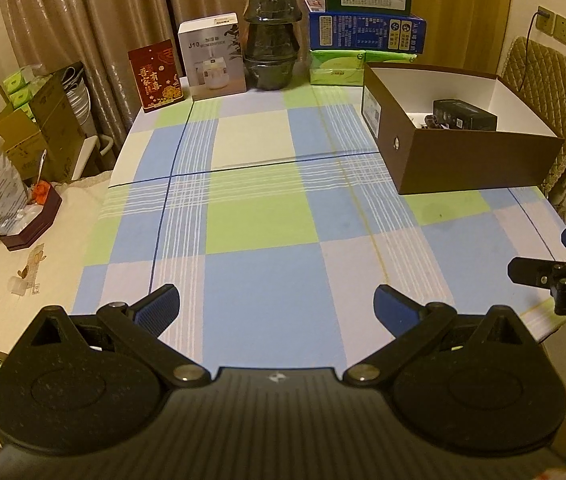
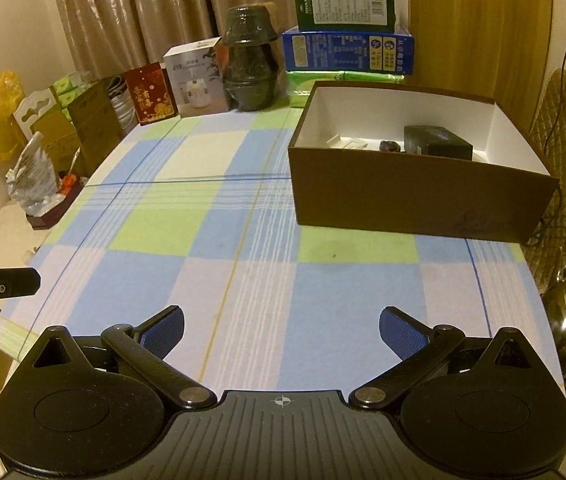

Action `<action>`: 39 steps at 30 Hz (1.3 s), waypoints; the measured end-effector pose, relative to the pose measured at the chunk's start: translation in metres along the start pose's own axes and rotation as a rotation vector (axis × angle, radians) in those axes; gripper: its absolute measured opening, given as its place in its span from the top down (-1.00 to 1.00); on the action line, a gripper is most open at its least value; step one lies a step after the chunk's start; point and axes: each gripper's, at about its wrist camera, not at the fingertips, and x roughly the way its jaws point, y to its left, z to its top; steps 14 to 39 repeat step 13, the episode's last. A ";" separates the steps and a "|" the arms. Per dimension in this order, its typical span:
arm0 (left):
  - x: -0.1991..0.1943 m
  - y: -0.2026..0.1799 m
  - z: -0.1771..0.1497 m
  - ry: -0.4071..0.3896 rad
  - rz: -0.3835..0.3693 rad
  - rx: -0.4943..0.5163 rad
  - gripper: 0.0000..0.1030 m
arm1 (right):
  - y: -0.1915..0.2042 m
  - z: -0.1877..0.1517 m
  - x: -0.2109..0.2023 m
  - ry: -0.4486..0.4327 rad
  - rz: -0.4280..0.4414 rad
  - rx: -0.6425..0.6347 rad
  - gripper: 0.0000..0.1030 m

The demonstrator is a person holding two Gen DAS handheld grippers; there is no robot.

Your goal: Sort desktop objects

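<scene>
Brown box [image 2: 415,196] beyond right gripper [image 2: 281,330]

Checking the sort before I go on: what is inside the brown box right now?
Inside the brown box: a black carton, a small dark object beside it, and flat white pieces. The near wall hides the floor closest to the cameras.

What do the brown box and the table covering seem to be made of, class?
Brown box: probably matte cardboard, given its thin, straight walls and white inside. Table covering: apparently woven cloth, checked in blue, green and white, lying flat without shine.
</scene>
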 end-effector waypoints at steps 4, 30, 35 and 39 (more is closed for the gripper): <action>0.000 0.002 -0.001 0.000 -0.001 -0.001 -0.98 | 0.003 -0.001 0.001 0.003 -0.003 0.003 -0.96; -0.001 0.009 -0.005 -0.001 -0.009 0.002 -0.98 | 0.010 -0.002 0.002 0.004 -0.011 0.007 -0.96; -0.001 0.009 -0.005 -0.001 -0.009 0.002 -0.98 | 0.010 -0.002 0.002 0.004 -0.011 0.007 -0.96; -0.001 0.009 -0.005 -0.001 -0.009 0.002 -0.98 | 0.010 -0.002 0.002 0.004 -0.011 0.007 -0.96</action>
